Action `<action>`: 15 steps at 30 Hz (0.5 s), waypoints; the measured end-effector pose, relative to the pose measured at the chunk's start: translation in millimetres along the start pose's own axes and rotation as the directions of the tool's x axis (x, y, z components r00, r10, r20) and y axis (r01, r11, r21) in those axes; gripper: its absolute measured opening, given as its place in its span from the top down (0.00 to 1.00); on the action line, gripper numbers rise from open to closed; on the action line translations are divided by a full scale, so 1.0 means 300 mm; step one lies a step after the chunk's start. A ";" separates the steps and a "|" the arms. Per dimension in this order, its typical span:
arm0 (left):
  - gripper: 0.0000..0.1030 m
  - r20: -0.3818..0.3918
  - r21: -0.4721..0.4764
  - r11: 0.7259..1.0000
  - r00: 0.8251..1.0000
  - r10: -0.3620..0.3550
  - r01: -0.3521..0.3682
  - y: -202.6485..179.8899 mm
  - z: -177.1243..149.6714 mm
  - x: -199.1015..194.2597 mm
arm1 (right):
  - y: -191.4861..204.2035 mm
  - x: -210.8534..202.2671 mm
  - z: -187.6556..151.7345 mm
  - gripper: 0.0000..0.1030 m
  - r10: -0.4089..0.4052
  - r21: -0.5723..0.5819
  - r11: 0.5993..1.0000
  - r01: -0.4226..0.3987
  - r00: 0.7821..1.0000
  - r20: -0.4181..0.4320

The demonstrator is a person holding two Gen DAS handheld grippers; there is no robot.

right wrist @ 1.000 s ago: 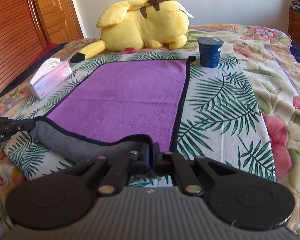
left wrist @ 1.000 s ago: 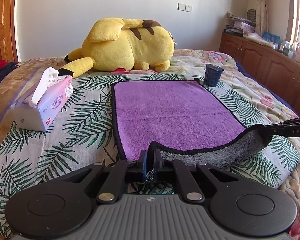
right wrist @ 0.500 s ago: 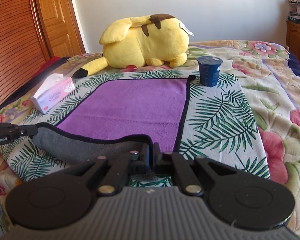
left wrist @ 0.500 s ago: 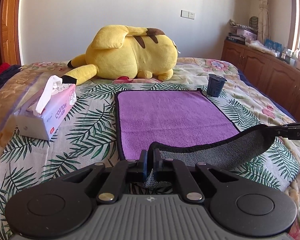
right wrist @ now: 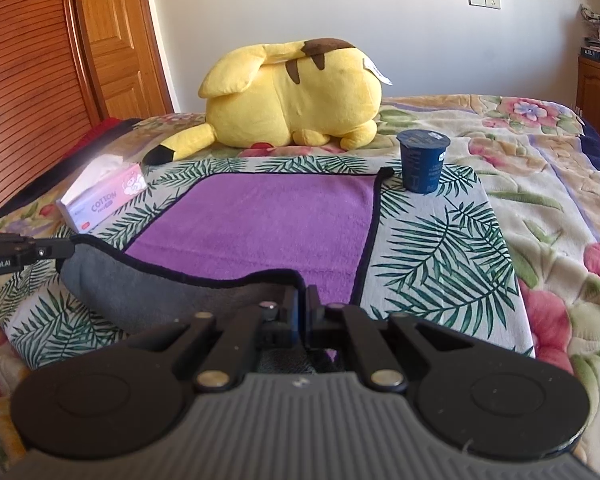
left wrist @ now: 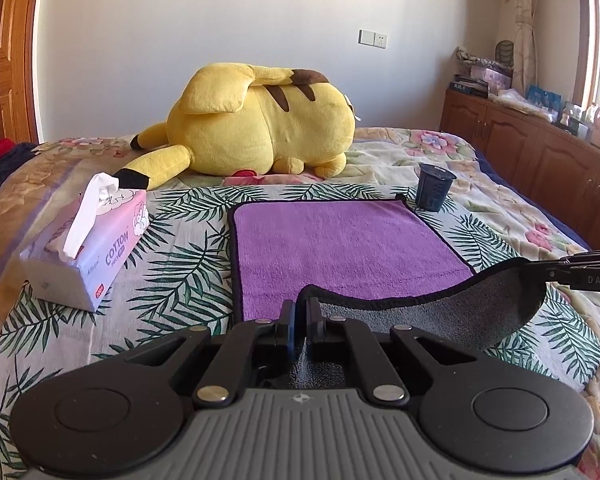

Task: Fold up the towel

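purple towel [left wrist: 348, 248] lay flat on bed [left wrist: 180, 264], near edge lifted, grey underside showing. left gripper [left wrist: 300, 320] and right gripper [right wrist: 303, 304] each had jaws clamped on near corner, likely to carry edge toward far side. cup [right wrist: 422, 164] stood just beside far corner.

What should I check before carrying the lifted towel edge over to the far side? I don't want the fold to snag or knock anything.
1. Left tool shut on the near left corner of the towel: ok.
2. Right tool shut on the near right corner: ok.
3. Near edge off the bed, grey underside showing, sagging a little between the tools: ok.
4. Far part of the towel flat on the bedspread: ok.
5. Cup clear of the landing zone: not ok, it stands right by the far right corner.
6. Tissue box clear of the towel: ok, well off to the left.
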State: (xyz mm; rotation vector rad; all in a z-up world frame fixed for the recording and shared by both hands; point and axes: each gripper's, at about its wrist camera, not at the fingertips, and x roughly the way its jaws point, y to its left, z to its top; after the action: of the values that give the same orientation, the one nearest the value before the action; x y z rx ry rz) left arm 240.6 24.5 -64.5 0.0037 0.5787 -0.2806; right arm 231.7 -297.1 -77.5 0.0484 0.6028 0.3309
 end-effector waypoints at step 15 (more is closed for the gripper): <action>1.00 0.004 0.015 1.000 1.000 0.016 -0.016 0.022 0.043 0.045 | -0.020 0.033 0.040 0.96 0.000 -0.008 1.000 0.000 1.000 0.025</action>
State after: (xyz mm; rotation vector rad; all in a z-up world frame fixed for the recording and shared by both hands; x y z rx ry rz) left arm 260.1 26.1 -61.5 0.0223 0.5727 -0.2693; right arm 247.9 -299.1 -73.9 0.0447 0.5763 0.3321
